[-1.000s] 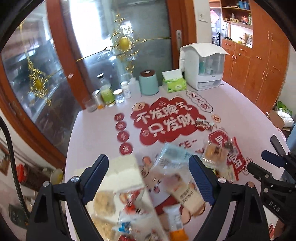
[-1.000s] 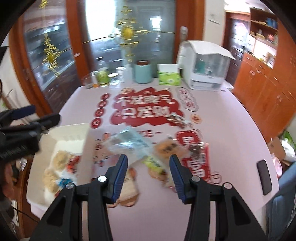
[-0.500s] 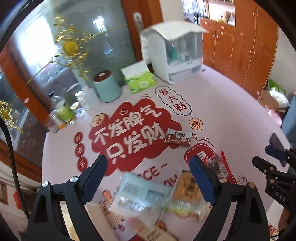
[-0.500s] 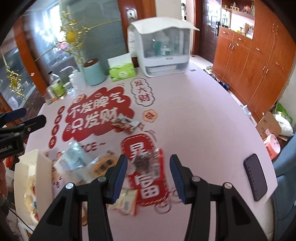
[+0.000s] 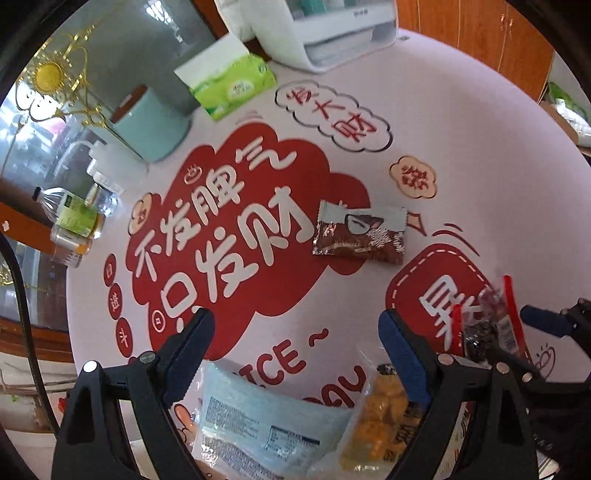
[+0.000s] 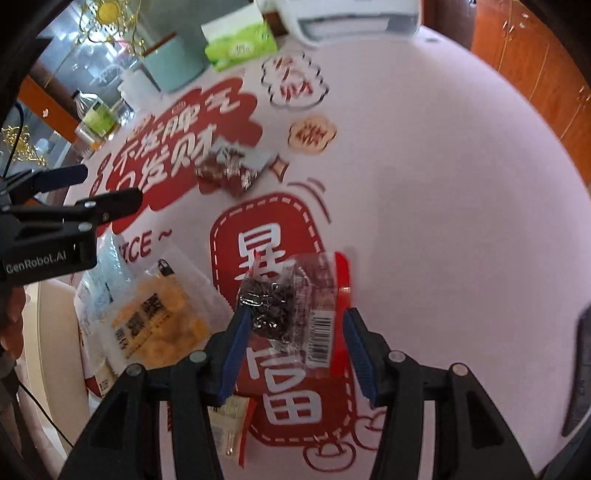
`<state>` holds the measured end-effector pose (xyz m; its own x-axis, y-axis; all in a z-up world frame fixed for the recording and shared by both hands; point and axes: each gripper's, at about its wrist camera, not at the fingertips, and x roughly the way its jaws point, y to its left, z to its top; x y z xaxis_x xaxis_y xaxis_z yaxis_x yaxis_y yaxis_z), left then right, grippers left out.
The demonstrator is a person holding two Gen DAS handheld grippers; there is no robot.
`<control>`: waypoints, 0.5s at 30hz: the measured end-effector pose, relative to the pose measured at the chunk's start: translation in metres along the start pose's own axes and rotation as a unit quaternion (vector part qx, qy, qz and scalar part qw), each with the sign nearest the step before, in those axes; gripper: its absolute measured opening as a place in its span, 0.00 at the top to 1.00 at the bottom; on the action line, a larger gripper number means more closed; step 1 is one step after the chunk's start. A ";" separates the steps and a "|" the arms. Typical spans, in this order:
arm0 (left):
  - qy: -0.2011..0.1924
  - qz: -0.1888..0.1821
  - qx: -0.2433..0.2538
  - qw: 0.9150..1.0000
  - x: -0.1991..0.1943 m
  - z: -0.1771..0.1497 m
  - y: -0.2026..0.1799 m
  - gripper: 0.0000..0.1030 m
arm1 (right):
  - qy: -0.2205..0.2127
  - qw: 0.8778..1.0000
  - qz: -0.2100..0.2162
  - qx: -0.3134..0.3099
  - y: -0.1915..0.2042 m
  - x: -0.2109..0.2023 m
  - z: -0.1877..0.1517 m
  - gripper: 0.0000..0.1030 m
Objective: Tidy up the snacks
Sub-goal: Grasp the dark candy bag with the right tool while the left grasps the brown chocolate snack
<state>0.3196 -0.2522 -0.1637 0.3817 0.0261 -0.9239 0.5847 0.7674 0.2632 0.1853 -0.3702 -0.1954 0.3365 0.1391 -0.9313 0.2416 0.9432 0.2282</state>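
Observation:
Several snack packets lie on the pink table (image 6: 443, 184). A clear packet of dark snacks with a red edge (image 6: 291, 306) lies between the fingers of my open right gripper (image 6: 293, 332); it also shows in the left wrist view (image 5: 487, 321). My open left gripper (image 5: 295, 332) hovers over a pale blue packet (image 5: 266, 417) and a yellow snack packet (image 5: 380, 424). A brown foil packet (image 5: 360, 232) lies farther out on the red print. The yellow packet (image 6: 155, 321) lies left of my right gripper.
A green tissue box (image 5: 231, 86), a teal canister (image 5: 149, 125), bottles (image 5: 74, 218) and a white appliance (image 5: 332, 33) stand along the far edge. A white tray (image 6: 51, 350) sits at the left edge. A dark phone (image 6: 578, 376) lies at the right.
Both grippers have moved forward and down toward the table. My right gripper now straddles the dark snack packet. The tray has slid out of the left wrist view.

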 end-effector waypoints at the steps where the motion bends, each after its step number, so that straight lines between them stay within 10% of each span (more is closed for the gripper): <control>1: 0.004 -0.001 -0.003 1.000 0.004 0.002 0.001 0.13 | 0.005 1.000 0.002 0.000 0.001 0.005 0.001 0.49; 15: 0.044 -0.036 -0.053 0.997 0.051 0.039 0.015 0.13 | -0.021 0.991 -0.096 -0.094 0.040 0.033 0.009 0.48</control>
<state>0.3762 -0.2643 -0.1955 0.2736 0.0208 -0.9616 0.5271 0.8330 0.1680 0.2144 -0.3306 -0.2144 0.3398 -0.0564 -0.9388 0.1315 0.9913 -0.0119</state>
